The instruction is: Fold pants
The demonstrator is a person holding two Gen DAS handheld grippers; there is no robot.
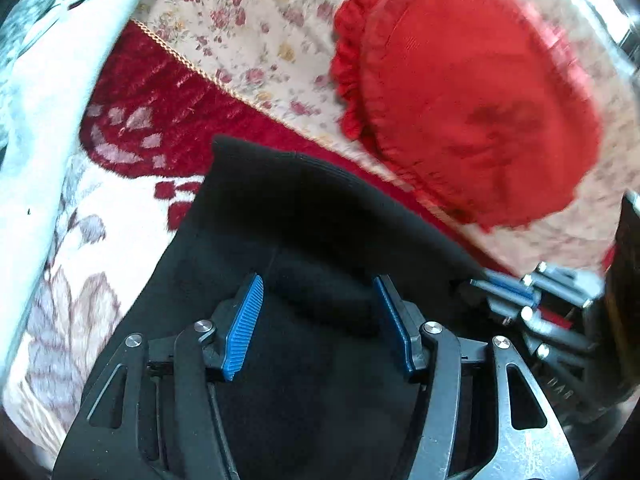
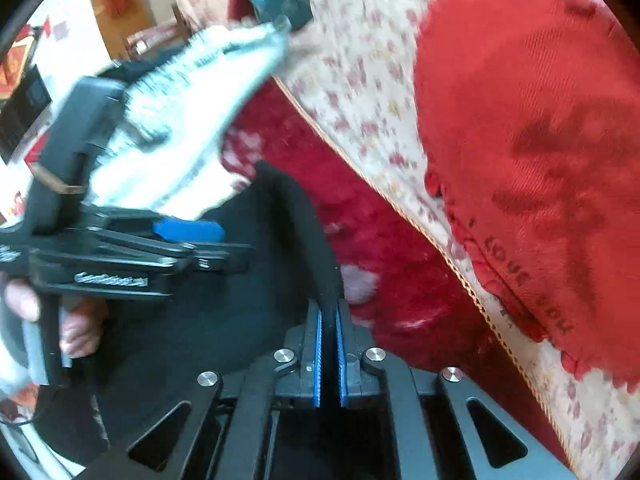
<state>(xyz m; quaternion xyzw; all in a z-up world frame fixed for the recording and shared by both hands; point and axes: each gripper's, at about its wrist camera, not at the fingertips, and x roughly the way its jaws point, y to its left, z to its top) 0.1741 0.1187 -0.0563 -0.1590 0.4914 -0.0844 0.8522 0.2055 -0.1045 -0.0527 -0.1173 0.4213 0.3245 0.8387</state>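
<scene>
The black pants [image 1: 304,216] lie on a red and white patterned blanket [image 1: 132,120]. My left gripper [image 1: 318,284] is open, its blue pads spread wide over the black cloth. My right gripper [image 2: 329,308] is shut on an edge of the pants [image 2: 296,208], which rises as a fold between its blue pads. In the left wrist view the right gripper [image 1: 508,288] shows at the pants' right edge. In the right wrist view the left gripper [image 2: 188,232] is at the left, over the pants.
A red round cushion with a frilled rim [image 1: 468,92] leans on a floral sofa cover [image 1: 248,28] behind the pants. A pale grey-green cloth [image 1: 48,64] lies at the left. A hand [image 2: 76,332] holds the left gripper's handle.
</scene>
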